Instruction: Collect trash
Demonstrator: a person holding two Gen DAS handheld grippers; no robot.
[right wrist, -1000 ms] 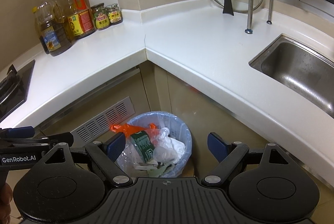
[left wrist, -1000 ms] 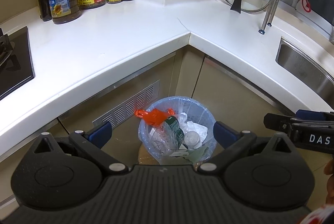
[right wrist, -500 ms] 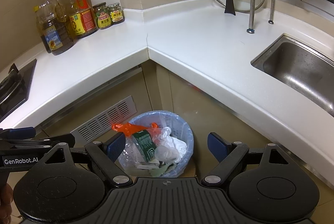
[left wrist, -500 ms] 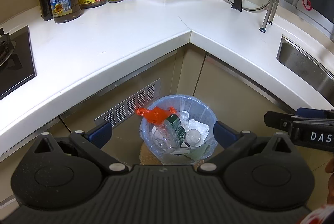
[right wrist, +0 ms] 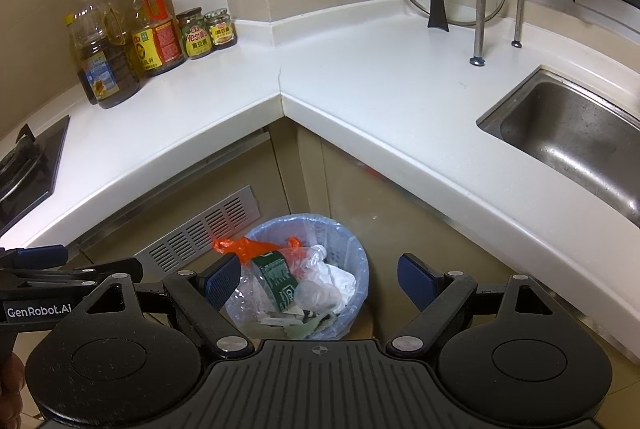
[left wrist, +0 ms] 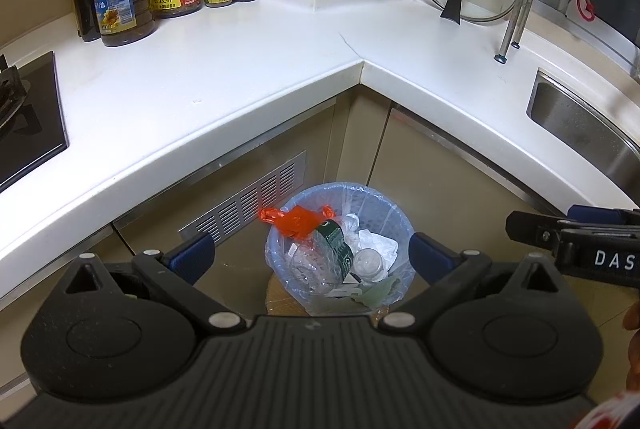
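Left wrist view: left gripper (left wrist: 310,253) is held wide open, empty, above bin (left wrist: 384,203) at 12 o'clock. Right gripper (right wrist: 320,281) is likewise spread, empty. Risk: orange bag (left wrist: 298,220) draped over the rim at 10 o'clock may be dislodged if snagged.

Home kitchen for sure: white corner countertop (right wrist: 360,81), steel sink (right wrist: 568,137) at right, oil bottles (right wrist: 152,29) upper left, stove (left wrist: 24,117) far left.
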